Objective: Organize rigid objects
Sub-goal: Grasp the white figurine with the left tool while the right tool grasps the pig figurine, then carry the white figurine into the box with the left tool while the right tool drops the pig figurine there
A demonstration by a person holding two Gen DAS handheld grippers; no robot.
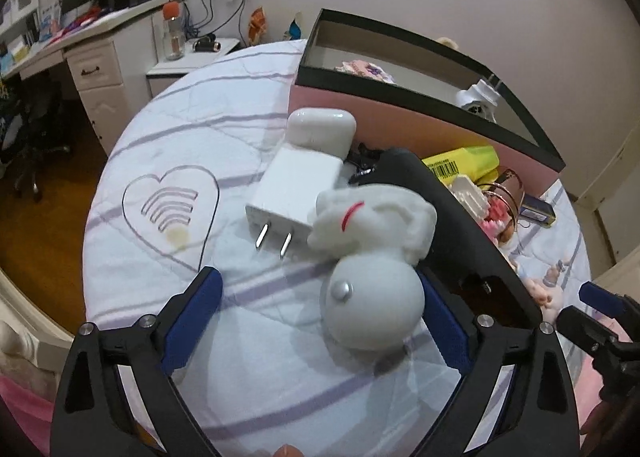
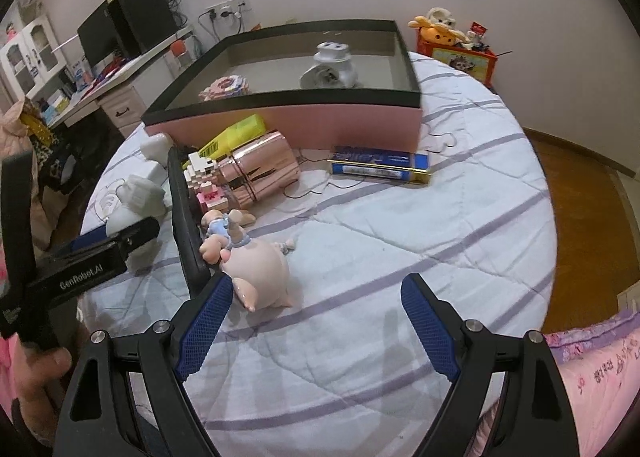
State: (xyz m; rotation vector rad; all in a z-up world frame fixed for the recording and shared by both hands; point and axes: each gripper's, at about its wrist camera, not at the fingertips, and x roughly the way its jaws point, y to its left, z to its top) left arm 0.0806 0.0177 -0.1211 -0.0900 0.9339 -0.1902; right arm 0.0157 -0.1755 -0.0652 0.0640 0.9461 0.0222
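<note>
Both sets of jaws stand spread and hold nothing. No earlier view is at hand, so only their present stance is told.

Largest is the bed [image 2: 400,225], its white quilt crossed by lilac stripes. From the right wrist view its rounded edge drops to wooden floor at 3 o'clock, and the broadest bare stretch of quilt lies from the centre out toward 3 and 4 o'clock.

Next comes the pink box [image 2: 296,119] with a black rim, at 12 o'clock in that view, open on top; a white fan-like gadget [image 2: 330,69] and a flat pink block piece [image 2: 226,88] lie inside it. Its long pink wall fences the clutter lying before it.

A black curved band [image 2: 185,233] runs from 9 o'clock toward the left jaw of the right gripper [image 2: 316,321], parting the two piles.

Right of the band: a rose-gold cylinder [image 2: 260,173] on its side, a blue and gold flat box [image 2: 380,167] just beside the pink wall, a yellow packet [image 2: 238,133], and a pink pig figurine [image 2: 260,269] touching or nearly touching the blue left pad.

In the left wrist view, the left gripper [image 1: 320,317] straddles a white round-bodied figurine [image 1: 372,297], which lies close against the right pad at 4 o'clock; open quilt fills the gap toward the left pad. Beyond it at 12 o'clock lie a white plug charger [image 1: 296,189], prongs toward the camera, and a white earbud case [image 1: 322,129] against the box wall.
</note>
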